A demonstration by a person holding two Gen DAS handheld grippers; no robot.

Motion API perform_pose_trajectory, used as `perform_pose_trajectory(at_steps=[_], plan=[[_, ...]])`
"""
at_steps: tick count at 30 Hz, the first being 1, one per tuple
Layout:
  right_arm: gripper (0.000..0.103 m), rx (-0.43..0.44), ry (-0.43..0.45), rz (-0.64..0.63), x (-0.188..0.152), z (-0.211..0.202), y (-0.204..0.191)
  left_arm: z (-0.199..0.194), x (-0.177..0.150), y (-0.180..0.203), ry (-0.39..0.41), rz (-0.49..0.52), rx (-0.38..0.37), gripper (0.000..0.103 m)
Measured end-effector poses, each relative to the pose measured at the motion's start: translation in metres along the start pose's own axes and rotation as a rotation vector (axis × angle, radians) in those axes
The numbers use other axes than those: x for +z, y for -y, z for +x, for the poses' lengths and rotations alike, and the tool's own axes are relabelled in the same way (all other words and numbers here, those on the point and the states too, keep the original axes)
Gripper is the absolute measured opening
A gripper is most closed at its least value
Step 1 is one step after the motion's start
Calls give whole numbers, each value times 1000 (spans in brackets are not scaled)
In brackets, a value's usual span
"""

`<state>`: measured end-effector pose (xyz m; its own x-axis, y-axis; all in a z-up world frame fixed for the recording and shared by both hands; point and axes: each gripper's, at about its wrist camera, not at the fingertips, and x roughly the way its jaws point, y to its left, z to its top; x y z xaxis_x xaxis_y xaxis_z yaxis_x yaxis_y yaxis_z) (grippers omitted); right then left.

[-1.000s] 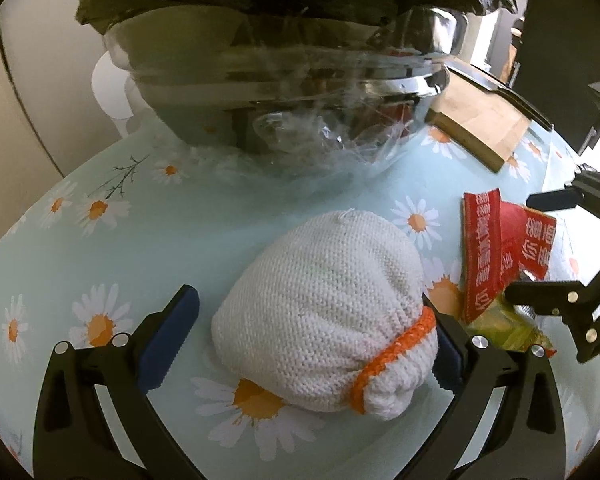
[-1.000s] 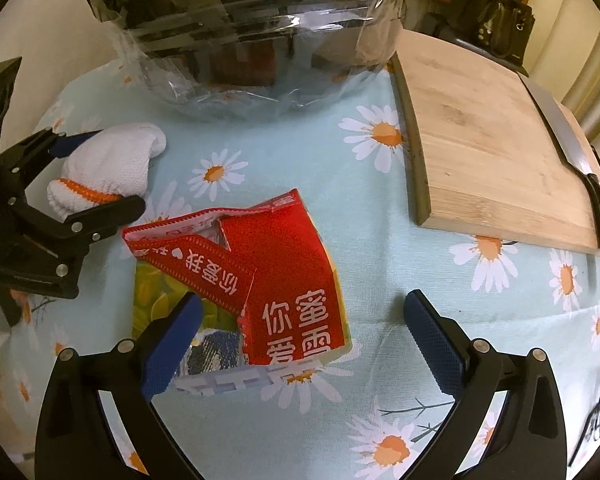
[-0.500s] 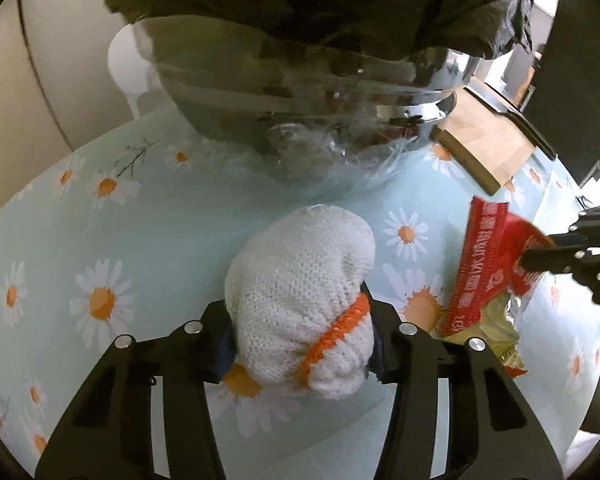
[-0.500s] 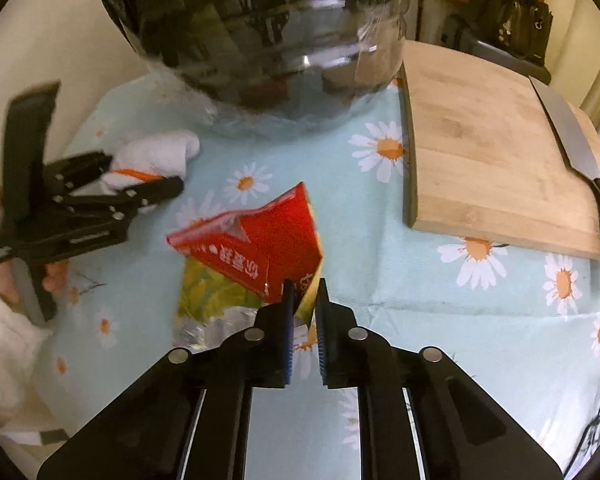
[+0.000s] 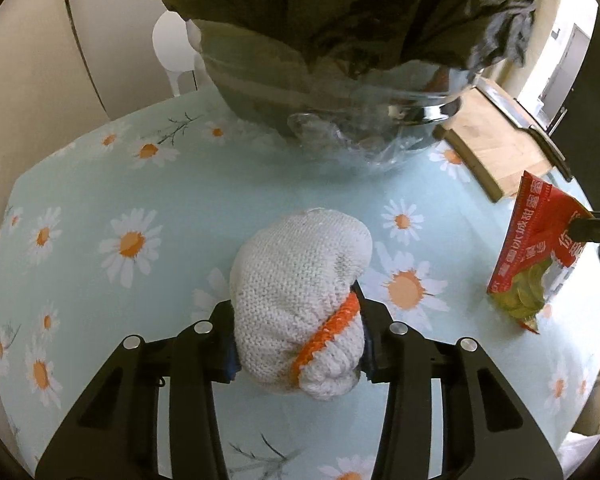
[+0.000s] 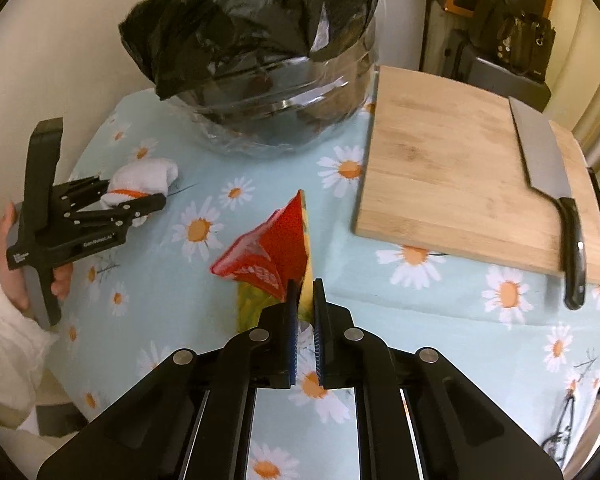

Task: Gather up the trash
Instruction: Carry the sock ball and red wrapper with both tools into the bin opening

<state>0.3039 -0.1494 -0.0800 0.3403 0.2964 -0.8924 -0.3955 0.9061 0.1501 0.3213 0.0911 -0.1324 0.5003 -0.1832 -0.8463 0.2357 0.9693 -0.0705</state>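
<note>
Both tools clamped: left tool (image 5: 296, 336) glove (image 5: 300, 280), right tool (image 6: 305, 304) wrapper (image 6: 276, 248).

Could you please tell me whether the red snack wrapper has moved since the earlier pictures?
Yes. The red snack wrapper, pinched in the right tool, has risen off the daisy tablecloth and now hangs upright, nearer the cutting board.
</note>
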Motion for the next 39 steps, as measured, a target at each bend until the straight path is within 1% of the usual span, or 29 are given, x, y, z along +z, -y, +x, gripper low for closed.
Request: perform_pose_trajectory(at_steps=[2, 4, 12, 16, 18, 19, 20, 22, 24, 27, 31, 37, 39], plan=[[7, 8, 19, -19, 0, -11, 4, -5, -2, 5, -1, 4, 30, 44], [6, 26, 48, -30, 2, -26, 8, -13, -2, 10, 3, 2, 44, 44], [7, 63, 137, -107, 12, -76, 19, -46, 7, 22, 28, -60, 69, 44], [7, 90, 169, -119, 17, -93, 30, -59, 15, 30, 13, -72, 106, 44], [7, 103, 185, -121, 19, -101, 37, -65, 20, 34, -1, -74, 143, 44], [7, 114, 185, -115, 19, -105, 38, -68, 22, 36, -7, -74, 158, 44], [7, 142, 189, -101, 20, -110, 43, -73, 25, 39, -10, -79, 170, 44], [7, 188, 215, -89, 22, -122, 51, -82, 29, 44, -16, -85, 202, 44], [7, 205, 240, -91, 26, -133, 56, -91, 32, 48, -20, -92, 217, 44], [7, 229, 265, -94, 37, -148, 63, -106, 46, 56, -20, -112, 224, 44], [7, 245, 308, -105, 55, -164, 69, -124, 68, 69, -3, -92, 265, 44], [7, 253, 352, -147, 83, -179, 69, -146, 96, 74, 23, -89, 282, 44], [7, 254, 362, -155, 89, -181, 67, -151, 103, 74, 25, -89, 268, 44]])
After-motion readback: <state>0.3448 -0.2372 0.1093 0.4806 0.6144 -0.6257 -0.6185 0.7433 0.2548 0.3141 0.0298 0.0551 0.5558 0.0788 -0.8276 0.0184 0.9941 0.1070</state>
